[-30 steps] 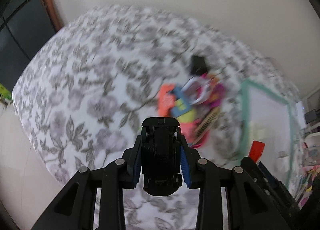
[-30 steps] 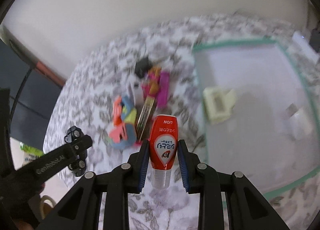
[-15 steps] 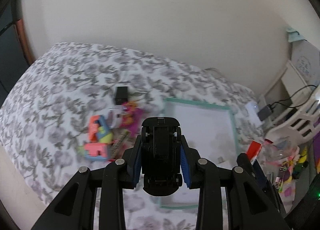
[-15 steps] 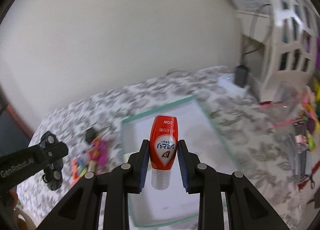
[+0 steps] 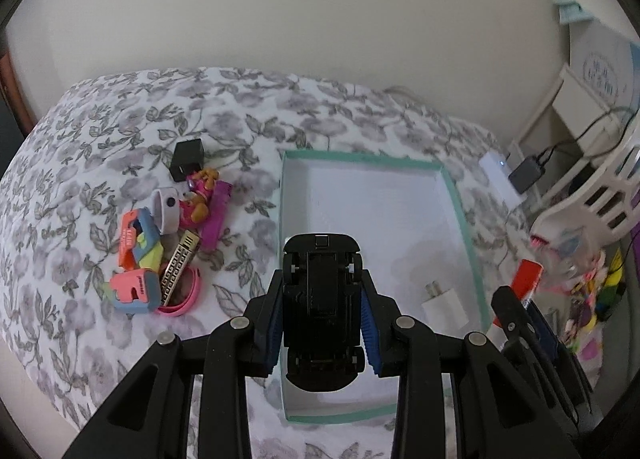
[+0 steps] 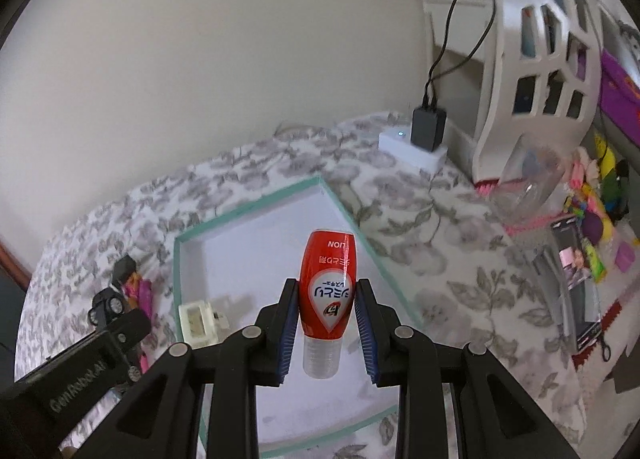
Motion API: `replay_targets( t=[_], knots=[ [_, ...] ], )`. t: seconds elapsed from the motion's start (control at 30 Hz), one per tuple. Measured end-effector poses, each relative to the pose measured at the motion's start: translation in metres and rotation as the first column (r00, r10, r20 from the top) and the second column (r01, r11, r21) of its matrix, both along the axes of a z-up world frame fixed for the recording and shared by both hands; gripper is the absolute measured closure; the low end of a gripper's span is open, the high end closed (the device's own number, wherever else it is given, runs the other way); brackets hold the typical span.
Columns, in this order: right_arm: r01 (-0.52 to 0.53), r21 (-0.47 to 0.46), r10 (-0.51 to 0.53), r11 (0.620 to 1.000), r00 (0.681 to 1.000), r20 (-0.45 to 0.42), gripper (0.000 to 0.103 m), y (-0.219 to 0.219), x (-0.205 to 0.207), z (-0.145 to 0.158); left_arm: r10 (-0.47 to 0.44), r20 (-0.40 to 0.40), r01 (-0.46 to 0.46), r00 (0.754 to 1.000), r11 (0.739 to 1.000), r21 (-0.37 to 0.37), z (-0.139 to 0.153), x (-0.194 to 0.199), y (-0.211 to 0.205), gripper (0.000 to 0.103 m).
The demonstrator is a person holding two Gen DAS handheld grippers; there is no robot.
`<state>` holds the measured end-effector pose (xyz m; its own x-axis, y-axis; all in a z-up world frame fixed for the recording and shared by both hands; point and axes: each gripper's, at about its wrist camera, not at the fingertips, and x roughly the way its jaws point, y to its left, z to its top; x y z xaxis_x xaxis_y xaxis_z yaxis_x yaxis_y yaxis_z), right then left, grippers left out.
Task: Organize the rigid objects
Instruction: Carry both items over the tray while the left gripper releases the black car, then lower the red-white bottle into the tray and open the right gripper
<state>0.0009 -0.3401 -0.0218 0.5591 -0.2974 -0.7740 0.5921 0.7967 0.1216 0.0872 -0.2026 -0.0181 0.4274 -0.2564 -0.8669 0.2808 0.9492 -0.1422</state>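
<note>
Above the teal-rimmed tray (image 5: 460,203), left tongs (image 5: 322,299) clamp an upturned black toy car (image 5: 320,299); right tongs (image 6: 326,319) clamp a red bottle (image 6: 328,283).

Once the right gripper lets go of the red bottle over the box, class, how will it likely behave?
The red bottle looks like hard, glossy plastic, so probably stiff and somewhat slippery. Its rounded, barrel-shaped body suggests it may roll if laid on its side in the teal-rimmed box. Stood on its narrow clear cap, it would likely tip.
</note>
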Motion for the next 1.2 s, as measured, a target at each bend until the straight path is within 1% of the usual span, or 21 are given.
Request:
replay_targets(
  t=[0.2, 0.27, 0.43, 0.63, 0.9, 1.0, 1.07, 1.13, 1.2],
  knots=[
    [0.004, 0.055, 0.002, 0.998, 0.993, -0.116, 0.073, -0.004, 0.003, -0.037, -0.032, -0.081, 0.036, 0.996, 0.999, 0.039, -0.038, 0.000, -0.008, 0.068],
    [0.014, 0.074, -0.004, 0.997, 0.991, -0.132, 0.073, -0.007, 0.001, -0.044, -0.035, -0.130, 0.038, 0.991, 0.999, 0.027, -0.053, 0.003, -0.007, 0.068],
    [0.027, 0.094, -0.013, 0.995, 0.989, -0.151, 0.073, -0.011, -0.001, -0.051, -0.033, -0.194, 0.040, 0.981, 0.999, 0.035, -0.077, 0.004, -0.007, 0.068],
    [0.023, 0.113, -0.001, 0.993, 0.982, -0.187, 0.073, -0.010, 0.002, -0.060, -0.037, -0.218, 0.047, 0.975, 0.998, 0.044, -0.083, 0.003, -0.010, 0.068],
    [0.025, 0.125, 0.001, 0.992, 0.980, -0.200, 0.073, -0.010, 0.002, -0.064, -0.038, -0.252, 0.053, 0.967, 0.997, 0.053, -0.090, 0.003, -0.011, 0.068],
    [0.028, 0.127, -0.002, 0.991, 0.981, -0.195, 0.073, -0.011, 0.002, -0.064, -0.031, -0.247, 0.045, 0.969, 0.998, 0.051, -0.089, 0.004, -0.010, 0.068],
    [0.025, 0.124, -0.001, 0.992, 0.982, -0.190, 0.073, -0.010, 0.003, -0.062, -0.025, -0.238, 0.036, 0.971, 0.998, 0.044, -0.085, 0.004, -0.009, 0.062],
    [0.021, 0.118, 0.002, 0.993, 0.982, -0.188, 0.073, -0.009, 0.003, -0.061, -0.024, -0.232, 0.034, 0.973, 0.999, 0.037, -0.082, 0.005, -0.008, 0.059],
    [0.017, 0.113, 0.004, 0.993, 0.983, -0.185, 0.073, -0.008, 0.004, -0.059, -0.026, -0.228, 0.035, 0.973, 0.999, 0.035, -0.080, 0.006, -0.008, 0.059]
  ],
)
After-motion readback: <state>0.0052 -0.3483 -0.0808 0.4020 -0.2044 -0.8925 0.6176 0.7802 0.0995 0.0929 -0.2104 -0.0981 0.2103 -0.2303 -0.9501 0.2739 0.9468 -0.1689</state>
